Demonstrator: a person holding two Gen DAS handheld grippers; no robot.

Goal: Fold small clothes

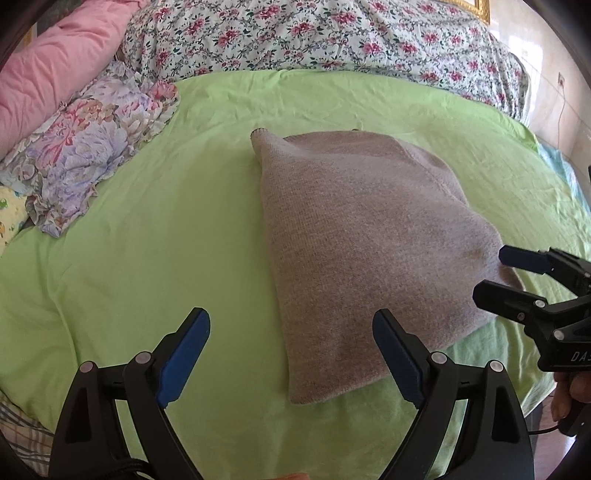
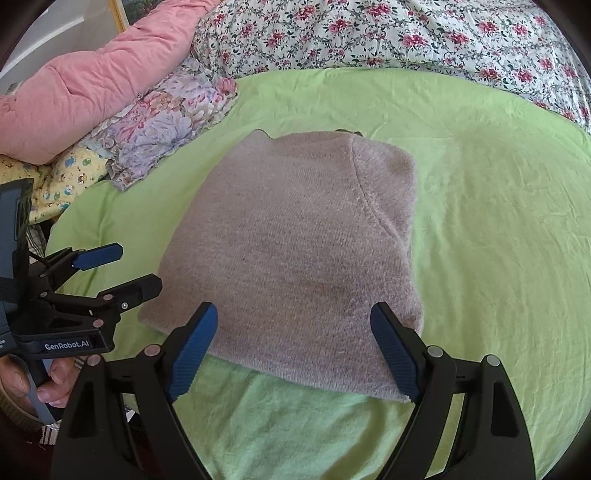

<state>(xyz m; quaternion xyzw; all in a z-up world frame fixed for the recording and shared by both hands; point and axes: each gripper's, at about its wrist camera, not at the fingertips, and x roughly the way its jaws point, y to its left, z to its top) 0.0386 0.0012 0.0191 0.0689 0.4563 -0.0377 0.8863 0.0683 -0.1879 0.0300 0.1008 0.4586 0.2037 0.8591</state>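
Note:
A small grey-beige knitted sweater (image 1: 369, 240) lies folded into a compact shape on the light green sheet (image 1: 147, 240); it also shows in the right wrist view (image 2: 295, 251). My left gripper (image 1: 291, 354) is open and empty, hovering just before the sweater's near left corner. It also shows in the right wrist view (image 2: 129, 266) at the left, open. My right gripper (image 2: 293, 350) is open and empty over the sweater's near edge. It also shows in the left wrist view (image 1: 491, 273) at the sweater's right corner.
A pink quilt (image 1: 55, 62) and a folded floral cloth (image 1: 92, 147) lie at the far left. A floral bedspread (image 1: 332, 33) runs along the back. A yellow patterned cloth (image 2: 62, 177) lies at the left edge. The bed's edge is near me.

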